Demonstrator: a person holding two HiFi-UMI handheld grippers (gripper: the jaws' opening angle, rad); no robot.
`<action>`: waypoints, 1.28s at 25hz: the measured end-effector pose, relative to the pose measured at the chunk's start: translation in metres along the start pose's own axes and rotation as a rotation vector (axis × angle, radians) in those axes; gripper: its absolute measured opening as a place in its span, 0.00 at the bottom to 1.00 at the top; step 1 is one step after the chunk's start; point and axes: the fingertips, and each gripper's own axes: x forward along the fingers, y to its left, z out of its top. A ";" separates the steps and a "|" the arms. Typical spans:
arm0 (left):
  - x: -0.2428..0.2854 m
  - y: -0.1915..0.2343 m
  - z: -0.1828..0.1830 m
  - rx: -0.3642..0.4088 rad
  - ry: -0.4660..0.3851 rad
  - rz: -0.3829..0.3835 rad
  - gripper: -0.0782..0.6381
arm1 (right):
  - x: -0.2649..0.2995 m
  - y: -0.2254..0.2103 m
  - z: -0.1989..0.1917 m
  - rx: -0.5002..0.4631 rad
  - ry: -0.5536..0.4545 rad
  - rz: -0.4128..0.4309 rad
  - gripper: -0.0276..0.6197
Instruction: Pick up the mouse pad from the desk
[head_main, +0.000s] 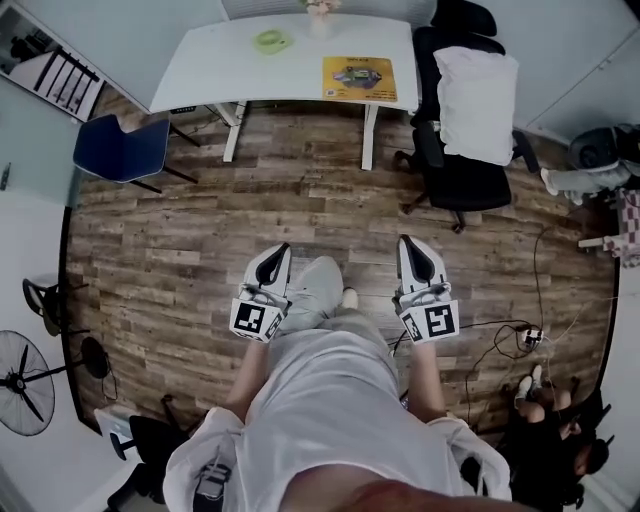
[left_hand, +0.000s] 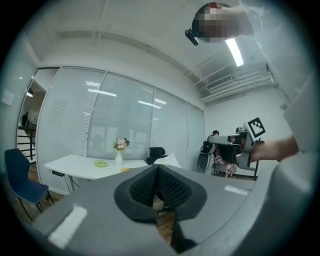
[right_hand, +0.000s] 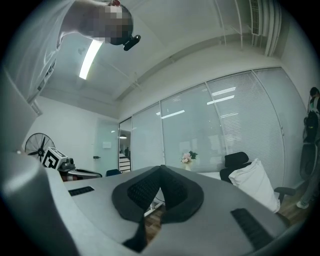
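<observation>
approaching step. head view: mouse pad lies on desk at twelve o'clock, well apart from left gripper and right gripper. left gripper view: jaws pressed together, empty. right gripper view: same. next, probably: advance, spread jaws.

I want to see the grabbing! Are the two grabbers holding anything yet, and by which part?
Nothing. The left gripper and right gripper are both shut and empty; the mouse pad lies on the desk.

Open floor is stretching from you to the white desk; a blue chair and black office chair are standing beside it.
</observation>
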 end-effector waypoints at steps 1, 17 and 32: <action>0.001 0.003 -0.002 -0.010 -0.001 0.004 0.09 | 0.004 0.000 -0.001 -0.002 0.007 0.002 0.04; 0.069 0.111 0.000 -0.060 -0.015 -0.015 0.09 | 0.130 0.010 0.003 -0.001 0.064 0.029 0.04; 0.080 0.156 0.004 -0.089 -0.021 -0.088 0.09 | 0.161 0.012 0.012 0.000 0.065 -0.075 0.04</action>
